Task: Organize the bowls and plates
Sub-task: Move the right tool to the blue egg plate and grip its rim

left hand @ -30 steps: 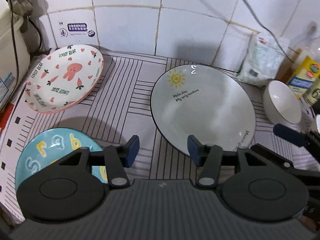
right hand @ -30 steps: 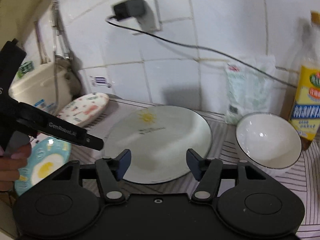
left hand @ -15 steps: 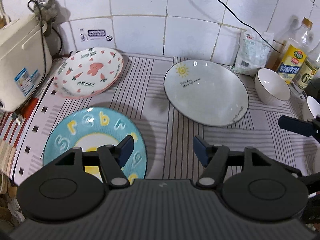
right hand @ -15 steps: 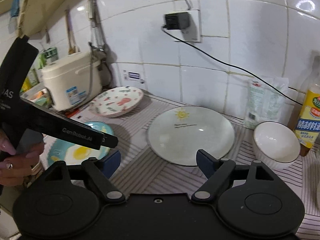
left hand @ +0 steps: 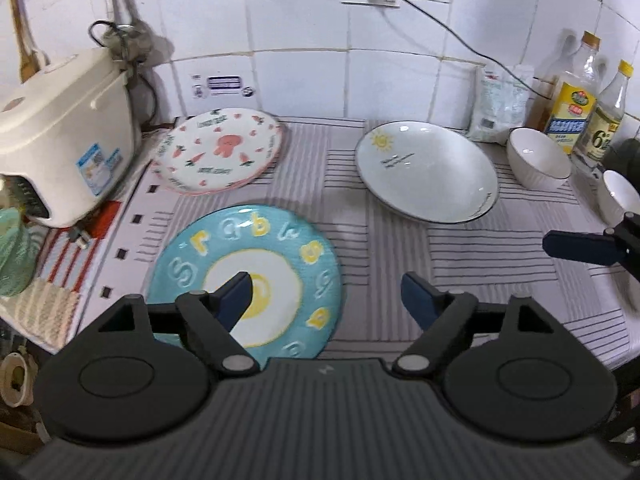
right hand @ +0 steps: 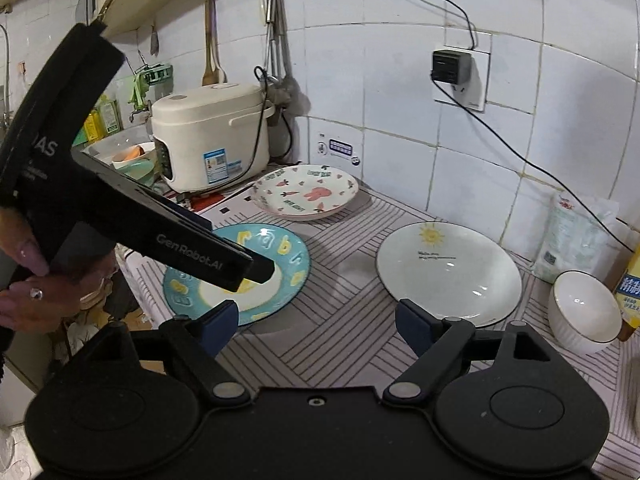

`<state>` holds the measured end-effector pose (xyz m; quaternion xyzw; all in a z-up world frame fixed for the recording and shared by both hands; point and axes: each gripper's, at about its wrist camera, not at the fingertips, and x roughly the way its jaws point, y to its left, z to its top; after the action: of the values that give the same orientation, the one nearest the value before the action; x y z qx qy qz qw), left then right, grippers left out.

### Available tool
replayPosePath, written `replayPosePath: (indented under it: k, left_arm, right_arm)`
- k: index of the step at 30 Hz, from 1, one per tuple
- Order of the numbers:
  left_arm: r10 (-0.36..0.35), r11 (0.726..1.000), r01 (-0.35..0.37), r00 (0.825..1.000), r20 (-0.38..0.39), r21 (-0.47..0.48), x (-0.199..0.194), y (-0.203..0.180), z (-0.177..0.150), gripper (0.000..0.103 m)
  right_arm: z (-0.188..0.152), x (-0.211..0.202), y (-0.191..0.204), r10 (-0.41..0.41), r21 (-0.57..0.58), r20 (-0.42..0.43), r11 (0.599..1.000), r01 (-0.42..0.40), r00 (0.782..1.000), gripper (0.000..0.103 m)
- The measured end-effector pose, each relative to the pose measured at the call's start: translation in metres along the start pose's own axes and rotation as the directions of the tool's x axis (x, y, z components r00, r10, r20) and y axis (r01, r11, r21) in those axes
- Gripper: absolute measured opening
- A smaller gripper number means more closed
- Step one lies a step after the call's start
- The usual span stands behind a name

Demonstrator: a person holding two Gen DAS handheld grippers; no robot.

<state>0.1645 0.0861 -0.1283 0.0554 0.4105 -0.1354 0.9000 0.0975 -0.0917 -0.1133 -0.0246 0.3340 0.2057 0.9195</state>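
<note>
Three plates lie on the striped mat: a blue lettered plate (left hand: pixel 276 248) nearest, a pink rabbit plate (left hand: pixel 218 150) at the back left and a white sun plate (left hand: pixel 426 170) at the back right. A white bowl (left hand: pixel 538 162) stands right of the sun plate, and a second bowl (left hand: pixel 618 200) is at the right edge. My left gripper (left hand: pixel 326 292) hangs above the blue plate's right rim, its jaws opening with nothing between them. My right gripper (right hand: pixel 318 316) hovers over bare mat between the blue plate (right hand: pixel 292 254) and the sun plate (right hand: pixel 448 272), also opening and empty.
A white rice cooker (left hand: pixel 60 136) stands at the back left beside the rabbit plate. Oil bottles (left hand: pixel 572 108) and a white bag (left hand: pixel 500 104) line the tiled wall at the right. A cable hangs from the wall socket (right hand: pixel 452 68). A hand (right hand: pixel 36 280) holds the left gripper.
Both grippers have drawn back and up from the sun plate, so more of the counter shows. Both pairs of jaws stand wider than before.
</note>
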Motion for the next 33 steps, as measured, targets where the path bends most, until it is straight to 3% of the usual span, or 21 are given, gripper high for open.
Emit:
replayPosePath:
  k: [8, 13, 16, 20, 24, 33]
  left_arm:
    - [0.075, 0.997, -0.075, 0.997, -0.029, -0.009, 0.002, 0.036, -0.028, 0.085]
    - [0.112, 0.993, -0.114, 0.992, -0.052, -0.029, 0.011, 0.058, -0.038, 0.086]
    - [0.091, 0.993, -0.098, 0.991, -0.095, -0.070, 0.023, 0.073, -0.041, 0.086]
    - [0.129, 0.987, -0.140, 0.984, -0.124, -0.076, 0.042, 0.088, -0.043, 0.086]
    - [0.141, 0.982, -0.158, 0.976, -0.164, -0.099, 0.058, 0.102, -0.044, 0.086]
    - [0.138, 0.979, -0.164, 0.969, -0.206, -0.118, 0.075, 0.117, -0.045, 0.086]
  right_arm:
    - [-0.009, 0.026, 0.018, 0.074, 0.023, -0.045, 0.997, -0.073, 0.996, 0.089]
    - [-0.015, 0.043, 0.023, 0.105, 0.057, -0.027, 0.993, -0.103, 0.994, 0.089]
    - [-0.021, 0.055, 0.024, 0.103, 0.079, 0.014, 0.991, -0.104, 0.995, 0.089]
    - [-0.024, 0.072, 0.026, 0.111, 0.071, 0.052, 0.991, -0.114, 0.992, 0.089]
    - [-0.024, 0.092, 0.026, 0.104, 0.077, 0.036, 0.991, -0.106, 0.994, 0.089]
    - [-0.023, 0.129, 0.018, 0.159, 0.214, 0.022, 0.964, -0.160, 0.987, 0.089]
